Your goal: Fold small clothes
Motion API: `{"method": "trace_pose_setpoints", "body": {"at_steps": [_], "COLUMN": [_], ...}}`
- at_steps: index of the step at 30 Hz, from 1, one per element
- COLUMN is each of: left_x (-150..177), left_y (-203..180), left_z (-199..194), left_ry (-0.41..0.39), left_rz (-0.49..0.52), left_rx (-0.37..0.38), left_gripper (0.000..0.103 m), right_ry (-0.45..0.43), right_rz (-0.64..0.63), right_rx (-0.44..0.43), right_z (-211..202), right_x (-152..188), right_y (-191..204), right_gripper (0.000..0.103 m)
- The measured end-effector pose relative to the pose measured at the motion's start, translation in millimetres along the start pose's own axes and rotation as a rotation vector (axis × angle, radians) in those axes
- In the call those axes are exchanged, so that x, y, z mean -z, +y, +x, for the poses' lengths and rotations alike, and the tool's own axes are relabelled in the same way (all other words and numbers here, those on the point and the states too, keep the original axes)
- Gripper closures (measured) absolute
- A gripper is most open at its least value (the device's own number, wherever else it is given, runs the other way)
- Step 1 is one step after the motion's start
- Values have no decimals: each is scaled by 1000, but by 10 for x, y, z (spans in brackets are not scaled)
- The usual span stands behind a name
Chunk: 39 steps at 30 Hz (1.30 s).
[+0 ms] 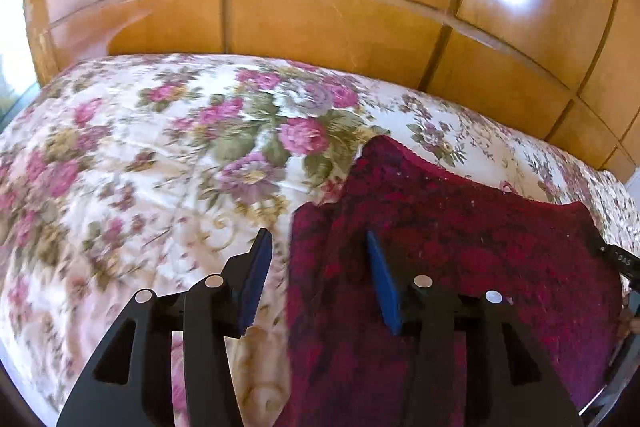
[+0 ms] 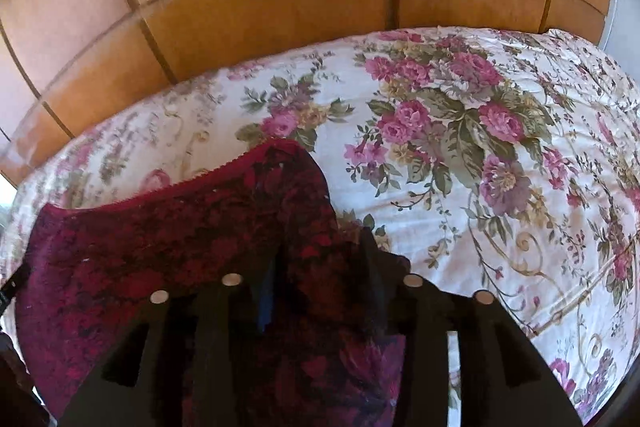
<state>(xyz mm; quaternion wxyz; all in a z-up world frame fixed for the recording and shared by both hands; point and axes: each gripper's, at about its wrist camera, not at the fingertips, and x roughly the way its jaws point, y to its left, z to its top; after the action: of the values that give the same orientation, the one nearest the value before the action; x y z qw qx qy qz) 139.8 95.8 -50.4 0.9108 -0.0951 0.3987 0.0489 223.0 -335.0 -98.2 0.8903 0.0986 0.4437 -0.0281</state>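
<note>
A dark red lace garment (image 1: 460, 247) lies on the floral bedspread (image 1: 140, 167). My left gripper (image 1: 316, 247) is open, with its left finger over the bedspread and its right finger over the garment's left edge. In the right wrist view the same garment (image 2: 160, 247) fills the lower left. My right gripper (image 2: 320, 259) is open over the garment's right edge, with cloth bunched between its fingers. A black waistband tag (image 1: 620, 261) shows at the garment's right end.
A wooden wardrobe wall (image 1: 320, 7) stands behind the bed. The bedspread stretches to the left in the left wrist view and to the right (image 2: 500, 167) in the right wrist view. A bright window (image 1: 10, 39) is at far left.
</note>
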Motion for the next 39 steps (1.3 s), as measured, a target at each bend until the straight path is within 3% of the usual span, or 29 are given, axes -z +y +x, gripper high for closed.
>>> {"method": "trace_pose_setpoints", "body": {"at_steps": [2,3,5,7,12,15,20,28,39], "left_x": [92,139,242,338,482,572,665,704,732], "left_y": [1,-12,-52,-84,-263,-387,-557,-851,-1177], "left_z": [-165,-229,-372,-497,-675,-739,-809,-876,-687], "left_ry": [-29,-40,-61,-77,-83,-74,-64,-80,-25], "left_rz": [12,27,53,60,92,105,123,177,253], "left_rx": [-10,-22,-57,-39,-8,26,68,117,148], "left_gripper": [56,56,56,56,56,46,46,46,46], "right_ry": [-13,-22,-31,-23,18,52,97,98,105], "right_rz": [17,25,30,57,148,180,277,306,283], "right_rx": [-24,-33,-50,-97,-227,-274,-375,-431,-501], "right_z": [-139,-217,-358,-460,-628,-656,-658,-668,-646], "right_x": [46,90,187,322,682,907,1195,1272,1301], "right_y": [-34,-62,-82,-175,-428,-545,-701,-740,-695], "right_gripper": [49,39,37,25,11,7,3,3,2]}}
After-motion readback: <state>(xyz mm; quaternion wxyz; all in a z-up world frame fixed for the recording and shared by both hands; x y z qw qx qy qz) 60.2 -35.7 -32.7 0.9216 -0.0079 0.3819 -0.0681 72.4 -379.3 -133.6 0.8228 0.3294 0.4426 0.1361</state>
